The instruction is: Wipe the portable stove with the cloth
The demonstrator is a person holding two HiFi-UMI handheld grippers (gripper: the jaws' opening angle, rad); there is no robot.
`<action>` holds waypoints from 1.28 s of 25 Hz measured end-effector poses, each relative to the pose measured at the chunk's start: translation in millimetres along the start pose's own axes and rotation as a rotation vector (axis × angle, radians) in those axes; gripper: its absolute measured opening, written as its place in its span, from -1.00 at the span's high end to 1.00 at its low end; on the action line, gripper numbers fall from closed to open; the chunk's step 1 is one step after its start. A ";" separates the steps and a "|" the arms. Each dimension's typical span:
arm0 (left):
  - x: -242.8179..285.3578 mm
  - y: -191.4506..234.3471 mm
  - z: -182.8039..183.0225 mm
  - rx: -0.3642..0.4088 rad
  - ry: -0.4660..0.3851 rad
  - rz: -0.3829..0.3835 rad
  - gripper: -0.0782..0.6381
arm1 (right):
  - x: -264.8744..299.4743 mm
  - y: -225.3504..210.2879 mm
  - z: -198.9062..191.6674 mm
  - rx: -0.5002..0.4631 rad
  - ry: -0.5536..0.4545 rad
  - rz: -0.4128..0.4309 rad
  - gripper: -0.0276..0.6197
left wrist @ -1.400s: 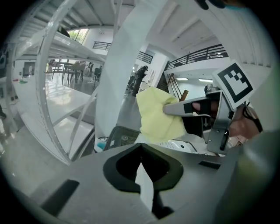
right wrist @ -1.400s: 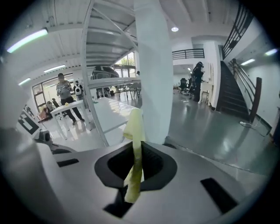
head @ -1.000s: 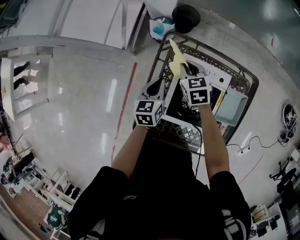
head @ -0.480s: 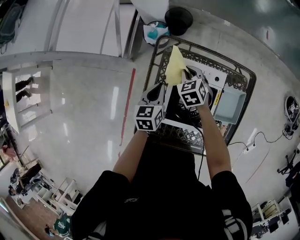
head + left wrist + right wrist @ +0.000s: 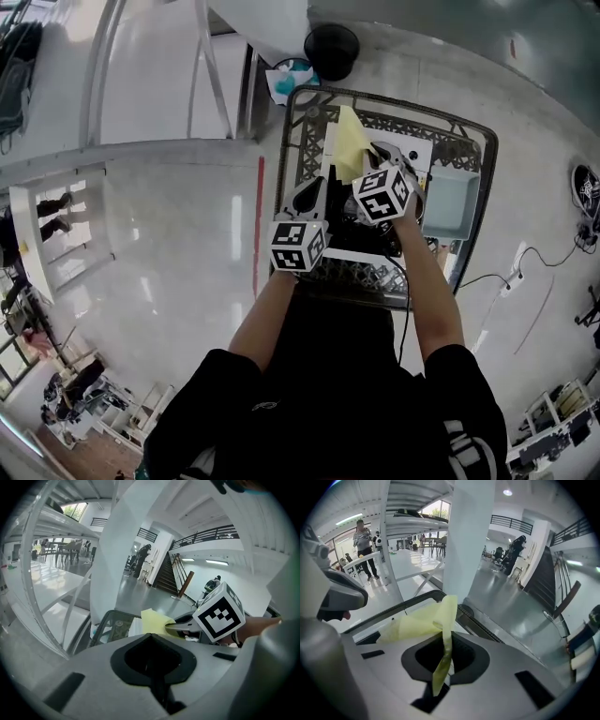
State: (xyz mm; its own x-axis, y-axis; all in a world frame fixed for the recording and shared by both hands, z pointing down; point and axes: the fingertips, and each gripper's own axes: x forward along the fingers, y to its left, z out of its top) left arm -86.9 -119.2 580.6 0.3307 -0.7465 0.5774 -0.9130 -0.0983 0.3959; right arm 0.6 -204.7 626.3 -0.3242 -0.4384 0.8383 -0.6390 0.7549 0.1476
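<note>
Right claw [image 5: 442, 679]: clamped on thin pale-yellow cloth [image 5: 345, 141], held above black-topped portable stove [image 5: 375, 236] on dark metal lattice worktop [image 5: 298, 131]. Left claw [image 5: 157, 686]: closed, empty. We judge wiping not yet begun.

- The cloth [image 5: 348, 143] is thin and pale yellow. One edge of it is pinched between the closed jaws of the right gripper [image 5: 443, 665]; the rest spreads out crumpled, lifted over the table.
- The portable stove [image 5: 418, 154] lies on the table under the cloth, mostly hidden; only a white part shows.
</note>
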 end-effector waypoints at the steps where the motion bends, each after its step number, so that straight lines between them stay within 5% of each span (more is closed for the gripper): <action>1: 3.0 -4.9 -0.1 0.007 0.004 -0.011 0.74 | -1.7 -4.7 -3.9 0.007 0.005 -0.007 0.85; 16: 23.3 -68.4 -2.8 0.103 0.056 -0.129 0.74 | -34.6 -63.1 -66.5 0.141 0.065 -0.115 0.85; 32: 10.2 -109.9 -7.4 0.133 0.060 -0.150 0.74 | -58.9 -105.3 -121.1 0.308 0.094 -0.198 0.85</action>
State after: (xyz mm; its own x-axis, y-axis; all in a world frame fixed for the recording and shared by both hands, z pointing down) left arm 18.6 -111.1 548.2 0.4753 -0.6766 0.5624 -0.8747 -0.2943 0.3852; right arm 171.5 -199.3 624.9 -0.1170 -0.5039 0.8558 -0.8674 0.4715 0.1590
